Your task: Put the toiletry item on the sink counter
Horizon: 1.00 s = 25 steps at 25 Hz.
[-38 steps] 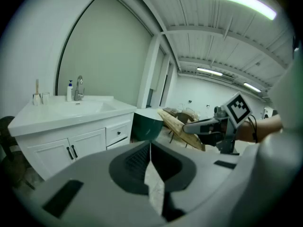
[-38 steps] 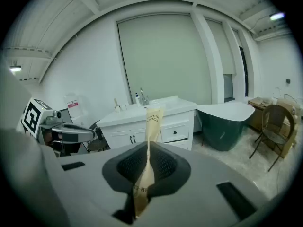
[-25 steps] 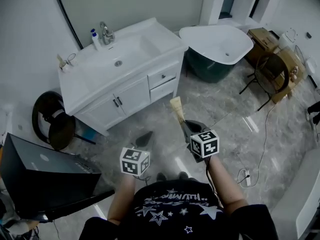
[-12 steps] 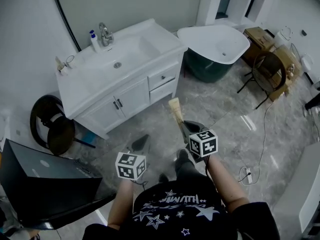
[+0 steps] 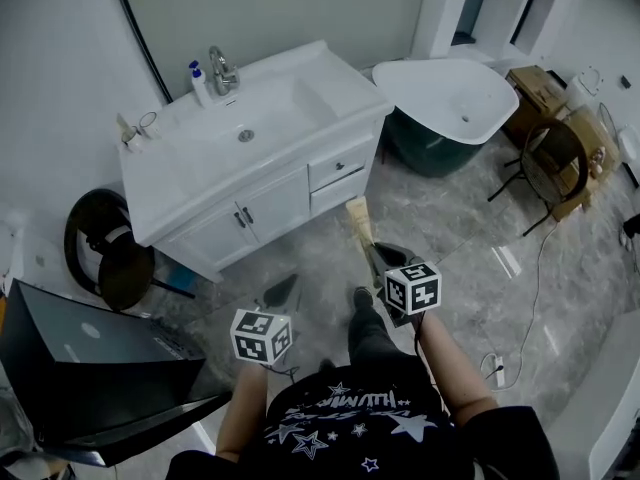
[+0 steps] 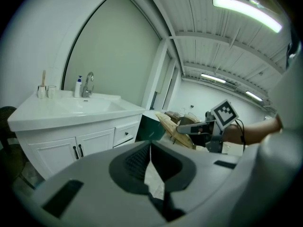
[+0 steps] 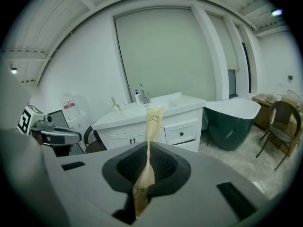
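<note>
A bathroom with a grey marbled floor (image 5: 470, 238), seen from above. A white sink counter (image 5: 190, 163) stands against the far wall, with a chrome faucet (image 5: 222, 68) and a small pump bottle (image 5: 198, 81) at its back edge and a clear cup (image 5: 148, 123) at its left end. To its right is a freestanding bathtub (image 5: 450, 103), white inside and dark green outside. The person stands well apart from the counter. The right gripper (image 5: 378, 258) is clamped on a long tan paper toiletry packet (image 5: 356, 218), which sticks up out of the jaws and points towards the counter. The left gripper (image 5: 283, 290), held lower and to the left, has its jaws together with nothing between them.
</note>
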Motion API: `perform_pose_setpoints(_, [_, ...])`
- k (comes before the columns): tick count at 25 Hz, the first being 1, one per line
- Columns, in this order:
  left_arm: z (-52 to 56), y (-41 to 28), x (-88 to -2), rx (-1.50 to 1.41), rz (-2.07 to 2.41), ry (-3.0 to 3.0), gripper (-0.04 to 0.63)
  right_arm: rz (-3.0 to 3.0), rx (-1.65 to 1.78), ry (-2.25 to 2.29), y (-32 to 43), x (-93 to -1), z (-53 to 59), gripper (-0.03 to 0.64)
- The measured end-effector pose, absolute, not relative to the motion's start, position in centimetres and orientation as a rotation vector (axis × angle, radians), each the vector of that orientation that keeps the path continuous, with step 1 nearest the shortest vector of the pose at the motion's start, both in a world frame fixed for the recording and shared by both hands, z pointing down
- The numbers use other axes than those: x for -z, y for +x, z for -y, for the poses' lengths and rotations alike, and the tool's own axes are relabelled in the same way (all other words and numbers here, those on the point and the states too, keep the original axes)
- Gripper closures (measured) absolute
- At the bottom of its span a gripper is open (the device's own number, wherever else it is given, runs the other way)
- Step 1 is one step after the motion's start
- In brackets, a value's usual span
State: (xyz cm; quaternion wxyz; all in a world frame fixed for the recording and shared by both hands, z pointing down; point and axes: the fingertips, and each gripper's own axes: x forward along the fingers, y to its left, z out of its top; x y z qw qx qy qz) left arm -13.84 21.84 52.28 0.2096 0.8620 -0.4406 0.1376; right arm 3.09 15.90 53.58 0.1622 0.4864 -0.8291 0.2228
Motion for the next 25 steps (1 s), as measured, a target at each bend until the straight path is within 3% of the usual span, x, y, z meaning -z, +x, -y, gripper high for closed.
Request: perform_pose_setpoints(25, [4.8, -5.2, -51.6, -0.379, 1.443, 2.269, 0.574, 2.483, -0.635, 1.186, 10.2, -53.6, 13.4, 0.592])
